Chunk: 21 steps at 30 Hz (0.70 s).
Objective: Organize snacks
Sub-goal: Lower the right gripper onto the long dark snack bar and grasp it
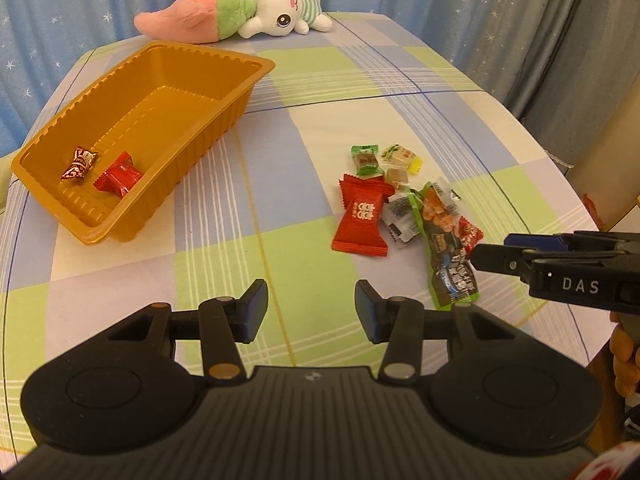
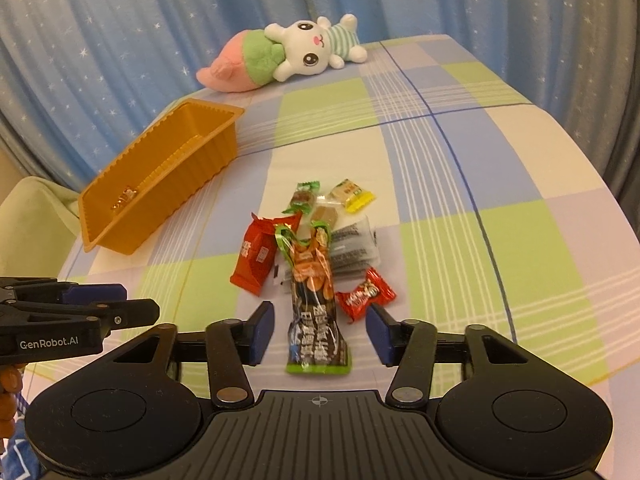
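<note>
Now, line by line, as it looks from my two wrists.

My left tongs: jaws spread wide with nothing between them, hovering over bare checked cloth, nearer to me than the snack pile.

My right tongs: jaws also spread wide, one blue pad on each side of the lower half of the long dark snack pack; neither pad touches it.

Long dark snack pack: lies flat, lengthwise away from me, green-edged at both ends, its far end resting over the clear wrapped packet.

Small red twist candy: on the cloth just beside the long pack, near my right tongs' right pad.

Big red packet: on the left edge of the pile, partly tucked against the clear packet.

Far side of the pile: a green-wrapped sweet, a yellow-ended sweet and a brown piece, close together.

Orange tray: well apart from the pile, to its left, set at an angle on the cloth.

Inside the tray: a red-and-white twist candy and a red wrapped sweet, side by side at the near end.

Plush rabbit: lying at the far edge of the table against the blue starred curtain.
</note>
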Available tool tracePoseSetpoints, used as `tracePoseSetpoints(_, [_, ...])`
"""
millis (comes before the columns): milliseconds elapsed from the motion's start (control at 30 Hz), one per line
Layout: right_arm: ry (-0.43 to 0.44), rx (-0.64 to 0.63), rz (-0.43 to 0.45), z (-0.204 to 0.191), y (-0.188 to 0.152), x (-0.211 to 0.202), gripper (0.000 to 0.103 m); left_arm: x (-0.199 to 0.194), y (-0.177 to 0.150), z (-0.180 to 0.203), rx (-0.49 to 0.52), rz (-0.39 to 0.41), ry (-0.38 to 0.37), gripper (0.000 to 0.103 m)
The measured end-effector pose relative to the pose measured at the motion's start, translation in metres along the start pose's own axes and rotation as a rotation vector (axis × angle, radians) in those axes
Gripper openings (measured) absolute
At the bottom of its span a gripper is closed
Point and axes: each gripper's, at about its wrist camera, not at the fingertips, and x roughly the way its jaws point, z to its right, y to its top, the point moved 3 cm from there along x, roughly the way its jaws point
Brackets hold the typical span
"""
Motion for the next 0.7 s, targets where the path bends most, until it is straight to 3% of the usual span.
tracePoseSetpoints(700, [-0.037, -0.078, -0.031, -0.01, 0.01, 0.049, 0.038, 0.013, 0.004, -0.017, -0.009, -0.021, 0.014, 0.044])
